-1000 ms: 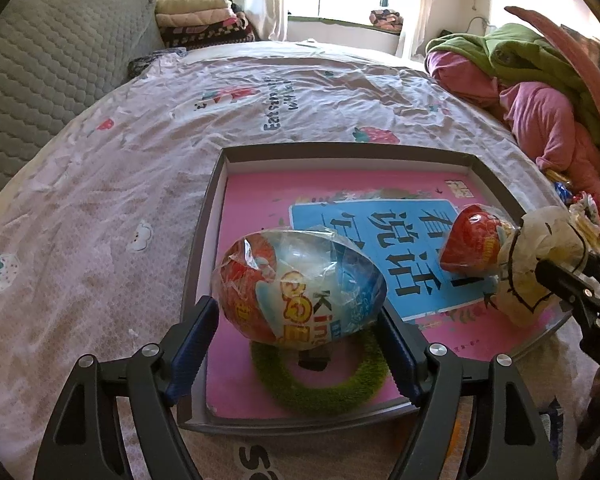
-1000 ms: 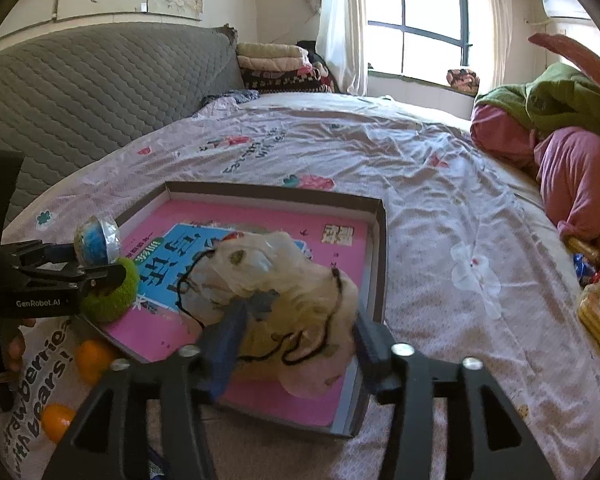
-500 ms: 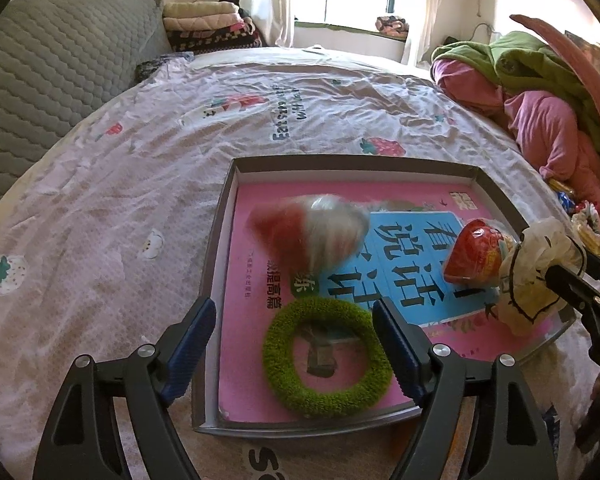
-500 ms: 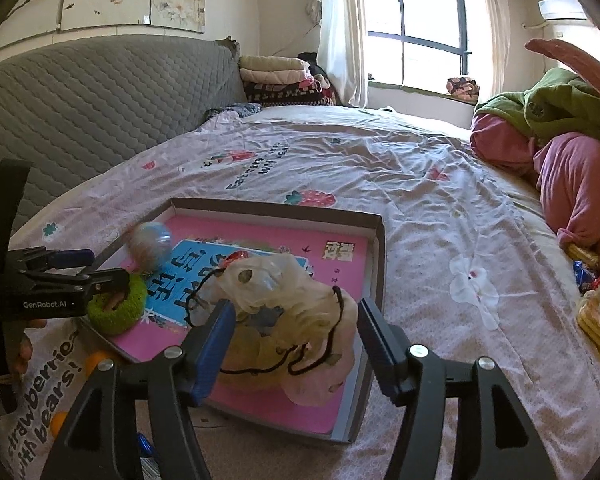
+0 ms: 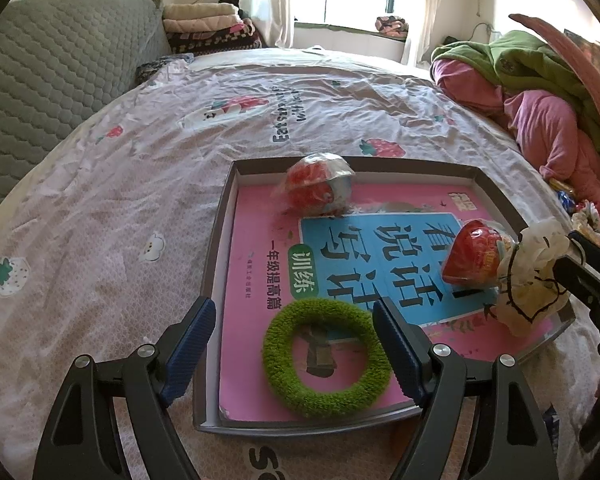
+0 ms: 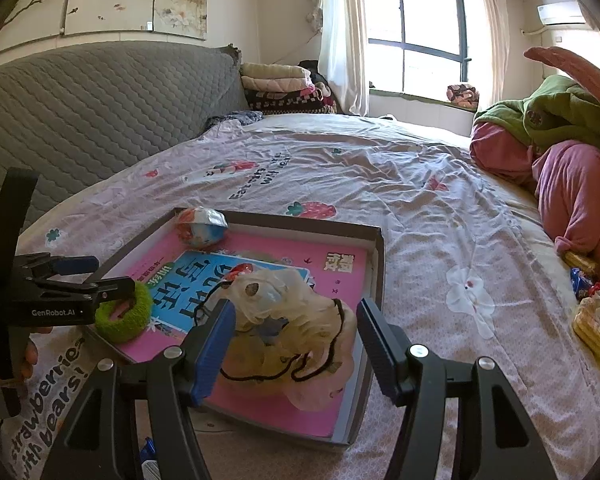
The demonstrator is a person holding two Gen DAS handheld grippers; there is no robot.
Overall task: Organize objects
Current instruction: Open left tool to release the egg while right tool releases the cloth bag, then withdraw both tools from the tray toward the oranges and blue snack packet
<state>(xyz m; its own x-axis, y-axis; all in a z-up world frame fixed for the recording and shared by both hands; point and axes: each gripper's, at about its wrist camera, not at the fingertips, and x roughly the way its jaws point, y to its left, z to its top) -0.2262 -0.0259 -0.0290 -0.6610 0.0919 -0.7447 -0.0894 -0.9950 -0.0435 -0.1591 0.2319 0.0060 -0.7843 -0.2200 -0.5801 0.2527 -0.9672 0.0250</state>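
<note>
my left gripper (image 5: 290, 346) hangs spread and empty over the green scrunchie (image 5: 327, 358) at six o'clock in the grey tray (image 5: 216, 280), the wrapped toy egg (image 5: 320, 189) at twelve, while my right gripper (image 6: 296, 342), jaws just widened, loosely straddles the cream scrunchie (image 6: 296, 328).

"GenRobot.AI" on the left gripper (image 6: 60, 292); "strawberries with bears!" on the bedsheet (image 6: 420, 208); Chinese characters on the pink book (image 5: 260, 280).
</note>
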